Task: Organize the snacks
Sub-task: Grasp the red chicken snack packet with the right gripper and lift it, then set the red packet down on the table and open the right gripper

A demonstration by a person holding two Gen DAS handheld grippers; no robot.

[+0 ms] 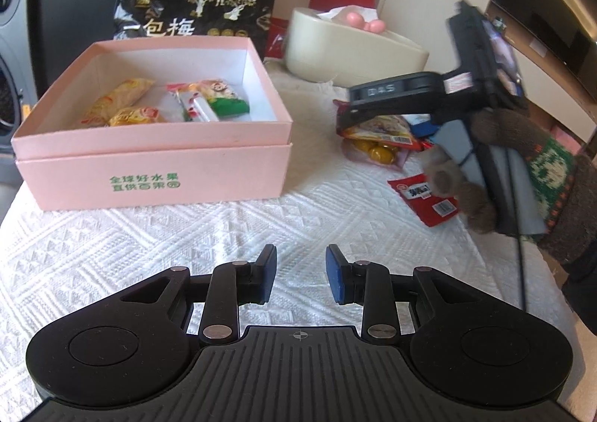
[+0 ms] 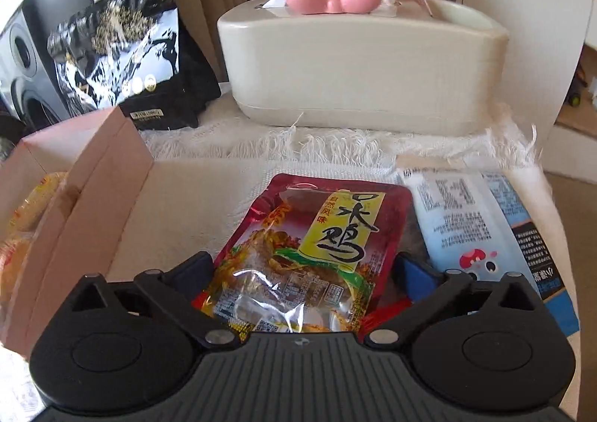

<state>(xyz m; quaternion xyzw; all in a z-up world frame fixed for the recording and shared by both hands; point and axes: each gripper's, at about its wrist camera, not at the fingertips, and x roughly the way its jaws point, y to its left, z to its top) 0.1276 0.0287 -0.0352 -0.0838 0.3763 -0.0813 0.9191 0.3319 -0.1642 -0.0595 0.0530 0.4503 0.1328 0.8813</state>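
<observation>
On the white quilted cloth seen by the left wrist camera, the left gripper is held low with its blue-padded fingers parted and nothing between them. To its left, a pink box is set on the cloth, and several wrapped snacks, yellow, clear and green, are laid inside it. Behind the box a black snack bag is propped upright, and a cream tissue box is placed further right. Loose packets are gathered on the right side of the cloth, well apart from the pink box: a small red packet lies nearest, and the right gripper is lowered over the pile beyond it. From the right wrist camera, that gripper is shown with its fingers spread wide on either side of a red chicken snack packet; whether the pads are pressed against the packet cannot be told. A pale blue packet is laid just beside it on the right, and the wall of the pink box is seen at the left.
</observation>
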